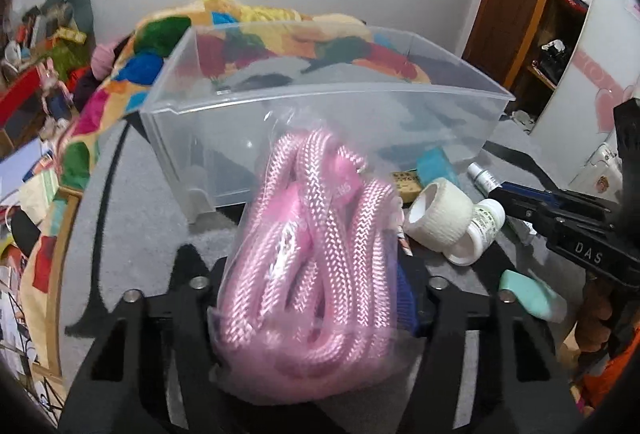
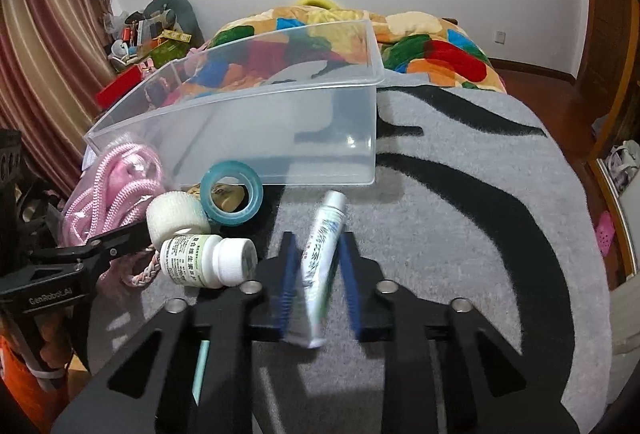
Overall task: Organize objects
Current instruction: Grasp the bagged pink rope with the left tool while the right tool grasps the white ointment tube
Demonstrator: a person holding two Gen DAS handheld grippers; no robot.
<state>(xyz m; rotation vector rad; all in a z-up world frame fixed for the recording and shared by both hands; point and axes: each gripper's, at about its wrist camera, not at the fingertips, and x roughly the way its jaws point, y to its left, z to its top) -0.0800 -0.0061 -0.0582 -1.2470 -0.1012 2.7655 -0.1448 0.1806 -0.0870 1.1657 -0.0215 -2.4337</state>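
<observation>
My left gripper (image 1: 312,274) is shut on a clear bag of pink braided rope (image 1: 320,246) and holds it up in front of the clear plastic bin (image 1: 320,102). The bag also shows in the right wrist view (image 2: 116,190). My right gripper (image 2: 320,262) has its blue pads on either side of a white ointment tube (image 2: 322,258); the jaws look closed on it just above the grey rug. A white bandage roll (image 2: 176,220), a teal tape roll (image 2: 232,198) and a white pill bottle (image 2: 208,260) lie by the bin's near wall.
The bin (image 2: 280,122) stands on a grey rug with black stripes (image 2: 480,214). A colourful blanket (image 2: 420,38) lies behind it. A mint-green object (image 1: 532,294) lies at the right in the left wrist view. Clutter lines the left wall.
</observation>
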